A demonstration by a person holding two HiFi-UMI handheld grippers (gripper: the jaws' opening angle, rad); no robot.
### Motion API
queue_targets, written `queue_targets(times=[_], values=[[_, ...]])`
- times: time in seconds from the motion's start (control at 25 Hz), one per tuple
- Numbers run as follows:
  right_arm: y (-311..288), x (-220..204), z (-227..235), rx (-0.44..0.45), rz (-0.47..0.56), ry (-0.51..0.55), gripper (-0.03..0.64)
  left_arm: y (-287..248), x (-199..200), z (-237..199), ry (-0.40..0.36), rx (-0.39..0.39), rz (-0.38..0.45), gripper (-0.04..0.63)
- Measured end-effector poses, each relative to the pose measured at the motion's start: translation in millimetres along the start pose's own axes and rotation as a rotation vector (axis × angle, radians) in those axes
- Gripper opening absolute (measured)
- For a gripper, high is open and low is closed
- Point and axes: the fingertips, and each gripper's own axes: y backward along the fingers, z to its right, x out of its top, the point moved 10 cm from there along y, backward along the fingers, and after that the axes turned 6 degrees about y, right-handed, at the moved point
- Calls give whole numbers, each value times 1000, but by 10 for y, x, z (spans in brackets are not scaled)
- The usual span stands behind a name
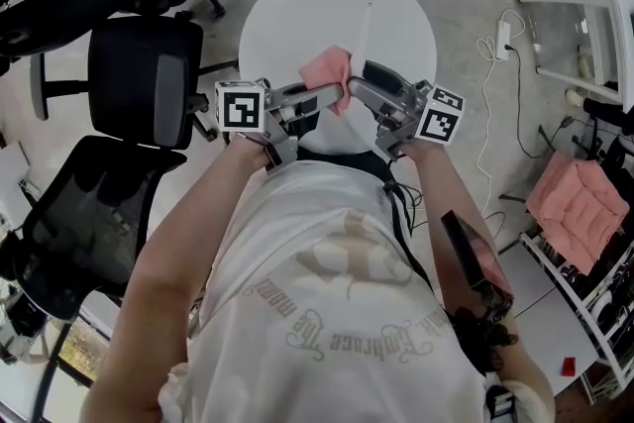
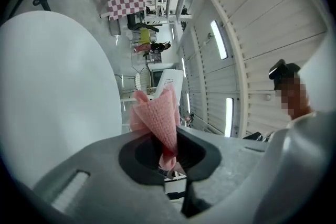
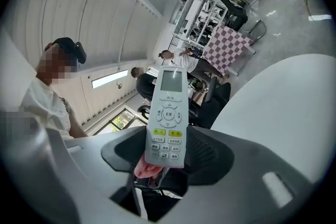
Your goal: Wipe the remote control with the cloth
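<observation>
Above the round white table (image 1: 287, 15), my two grippers meet tip to tip. My left gripper (image 1: 335, 96) is shut on a pink cloth (image 1: 327, 72), which stands up bunched from its jaws (image 2: 157, 115). My right gripper (image 1: 360, 82) is shut on the lower end of a white remote control (image 3: 167, 115), held upright with its screen and buttons facing that gripper's camera. From the head view the remote (image 1: 365, 33) shows only edge-on as a thin white bar just right of the cloth. The cloth's edge (image 3: 143, 168) shows just beneath the remote. The remote's back (image 2: 169, 83) rises behind the cloth.
Black office chairs (image 1: 144, 79) stand left of the table, another (image 1: 69, 223) nearer me. On the floor to the right lie a white cable and power strip (image 1: 498, 43). A pink cushion (image 1: 578, 201) rests on a rack at the right. White furniture (image 1: 594, 25) stands at the far right.
</observation>
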Motion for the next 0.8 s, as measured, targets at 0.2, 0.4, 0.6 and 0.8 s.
queue_targets(times=[0.2,0.4,0.6,0.8], values=[[26,15,-17,42,5,-6,247,-15,52,9,-19,-20,36,38],[12,-51,-39,64,-66,8,247,6,218,8,-60,10,81,38],[-15,-139,-24,52,-133,11,247,23,454,67,-155,56,83,38],[-15,-207,-1,42,-213,33,246,6,652,180,-149,33,124,38]])
